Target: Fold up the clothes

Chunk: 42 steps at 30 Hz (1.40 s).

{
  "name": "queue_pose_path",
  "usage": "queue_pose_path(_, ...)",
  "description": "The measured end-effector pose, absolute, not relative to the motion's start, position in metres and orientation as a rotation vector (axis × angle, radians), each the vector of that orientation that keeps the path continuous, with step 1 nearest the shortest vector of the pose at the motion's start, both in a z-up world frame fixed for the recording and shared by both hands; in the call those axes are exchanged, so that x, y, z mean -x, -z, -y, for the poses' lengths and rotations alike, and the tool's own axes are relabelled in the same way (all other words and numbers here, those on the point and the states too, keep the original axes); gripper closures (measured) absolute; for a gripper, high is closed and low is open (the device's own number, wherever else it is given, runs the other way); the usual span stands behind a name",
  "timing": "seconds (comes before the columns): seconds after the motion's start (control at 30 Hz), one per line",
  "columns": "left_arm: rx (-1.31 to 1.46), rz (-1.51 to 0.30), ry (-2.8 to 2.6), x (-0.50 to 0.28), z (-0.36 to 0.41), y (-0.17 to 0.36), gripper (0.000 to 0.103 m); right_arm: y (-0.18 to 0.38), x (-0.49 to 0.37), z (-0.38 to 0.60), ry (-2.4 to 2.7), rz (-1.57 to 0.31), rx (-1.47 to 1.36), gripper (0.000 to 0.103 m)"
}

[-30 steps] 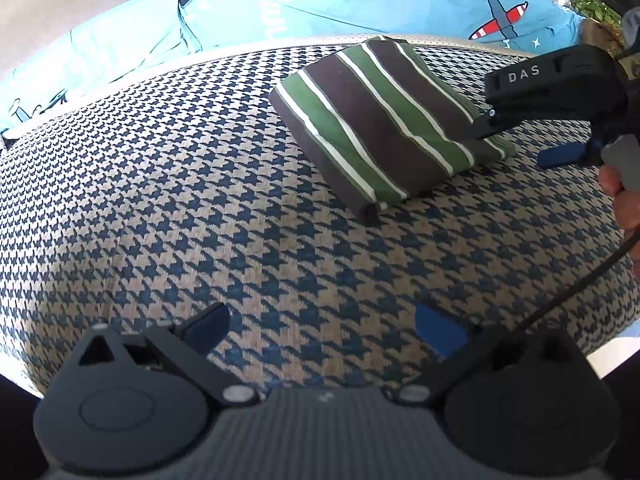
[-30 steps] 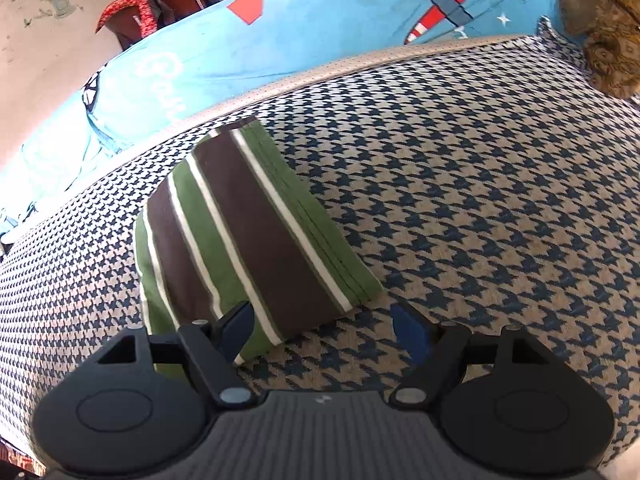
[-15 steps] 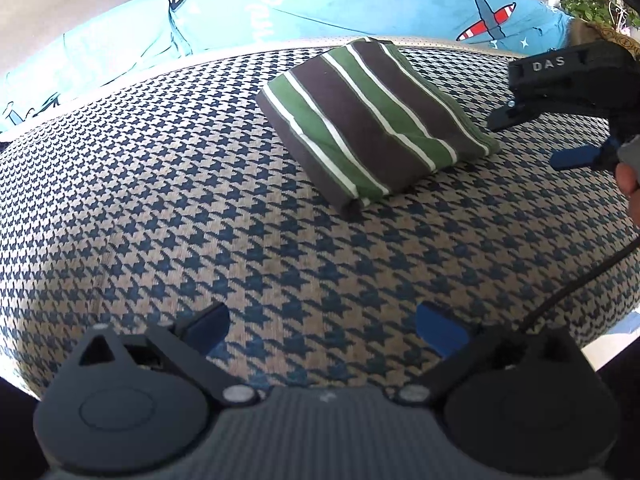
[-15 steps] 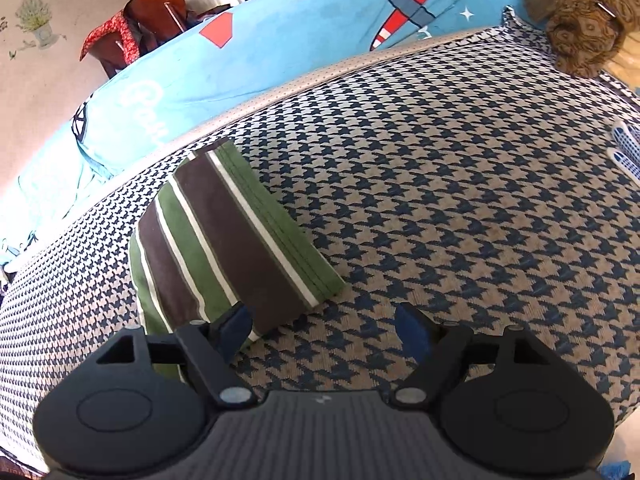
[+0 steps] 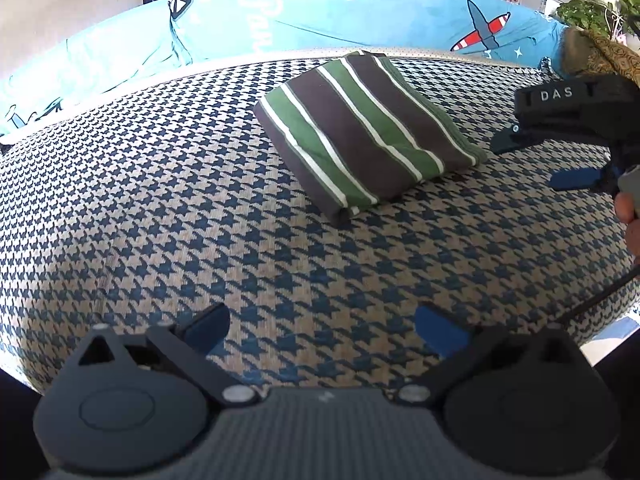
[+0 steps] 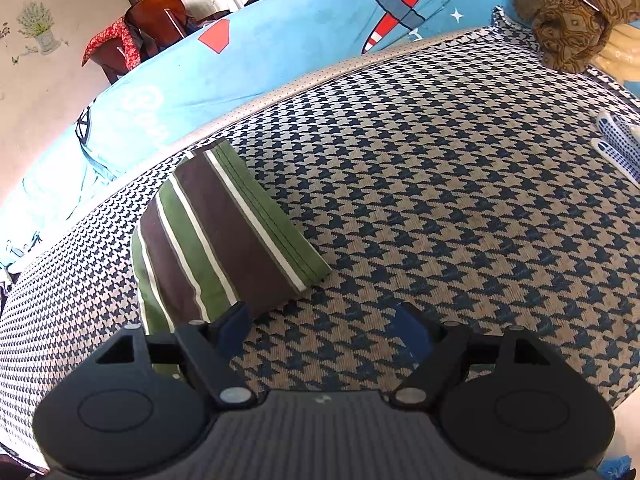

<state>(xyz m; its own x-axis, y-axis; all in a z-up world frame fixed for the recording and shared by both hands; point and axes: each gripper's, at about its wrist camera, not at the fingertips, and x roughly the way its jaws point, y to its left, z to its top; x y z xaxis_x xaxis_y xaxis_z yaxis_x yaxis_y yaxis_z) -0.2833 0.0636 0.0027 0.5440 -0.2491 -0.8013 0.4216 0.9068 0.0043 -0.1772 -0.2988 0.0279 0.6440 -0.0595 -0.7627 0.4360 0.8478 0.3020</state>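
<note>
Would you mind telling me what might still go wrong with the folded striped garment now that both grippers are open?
1. The striped garment lies folded near the far edge of the houndstooth cushion; a nudge could push it toward the blue sheet.
2. The right gripper hovers close to the garment's near corner, so its left finger could snag and undo the fold.
3. The right gripper's cable trails over the cushion near the left gripper and may catch on it.
</note>
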Motion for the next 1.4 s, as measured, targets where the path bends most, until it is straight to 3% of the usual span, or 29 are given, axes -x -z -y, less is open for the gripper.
queue_pose_path(0.13, -0.194, -0.907, 0.400, 0.290, -0.065, -0.007, 0.000, -0.027, 0.182, 0.300, 0.306, -0.830, -0.500, 0.023)
queue_pose_path(0.3, -0.190, -0.891, 0.401, 0.232, -0.005, -0.014, 0.000, -0.028, 0.189, 0.304, 0.311, -0.819, -0.512, 0.023)
queue_pose_path(0.8, -0.143, -0.830, 0.418, 0.220, 0.027, -0.046, 0.000, -0.034, 0.198, 0.310, 0.323, -0.783, -0.531, 0.023)
queue_pose_path(1.4, 0.026, -0.670, 0.497, 0.199, 0.014, -0.149, 0.000, -0.038, 0.194, 0.309, 0.322, -0.759, -0.533, 0.023)
